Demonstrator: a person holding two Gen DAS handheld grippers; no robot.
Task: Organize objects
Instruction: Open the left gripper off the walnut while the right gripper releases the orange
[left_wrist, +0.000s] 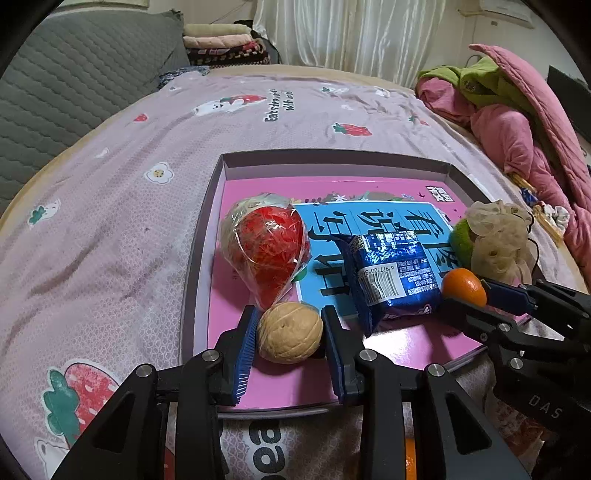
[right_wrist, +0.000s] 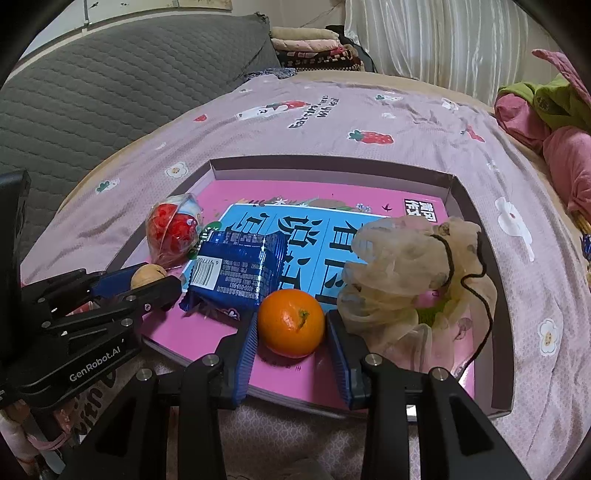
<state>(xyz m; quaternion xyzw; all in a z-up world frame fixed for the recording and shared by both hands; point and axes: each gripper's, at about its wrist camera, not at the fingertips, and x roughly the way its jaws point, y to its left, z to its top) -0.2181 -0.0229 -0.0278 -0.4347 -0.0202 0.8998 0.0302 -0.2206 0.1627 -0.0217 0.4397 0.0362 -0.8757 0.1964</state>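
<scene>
A shallow box (left_wrist: 332, 160) (right_wrist: 325, 164) lies on the bed with a pink and blue book (left_wrist: 373, 206) (right_wrist: 314, 229) inside. On the book lie a wrapped red ball (left_wrist: 267, 245) (right_wrist: 171, 229), a blue snack packet (left_wrist: 391, 275) (right_wrist: 240, 271) and a beige scrunchie (left_wrist: 495, 236) (right_wrist: 410, 266) over a green thing (left_wrist: 460, 240). My left gripper (left_wrist: 290, 332) (right_wrist: 147, 282) is shut on a walnut (left_wrist: 290, 332) (right_wrist: 147, 275) over the book's near left. My right gripper (right_wrist: 291, 326) (left_wrist: 465, 291) is shut on an orange tangerine (right_wrist: 291, 323) (left_wrist: 463, 286) over the book's near right.
The box sits on a pink strawberry-print sheet (left_wrist: 110, 221). A grey quilted headboard (left_wrist: 74, 81) is at the far left, folded blankets (left_wrist: 225, 40) at the back, and a pile of pink and green bedding (left_wrist: 517, 122) at the right.
</scene>
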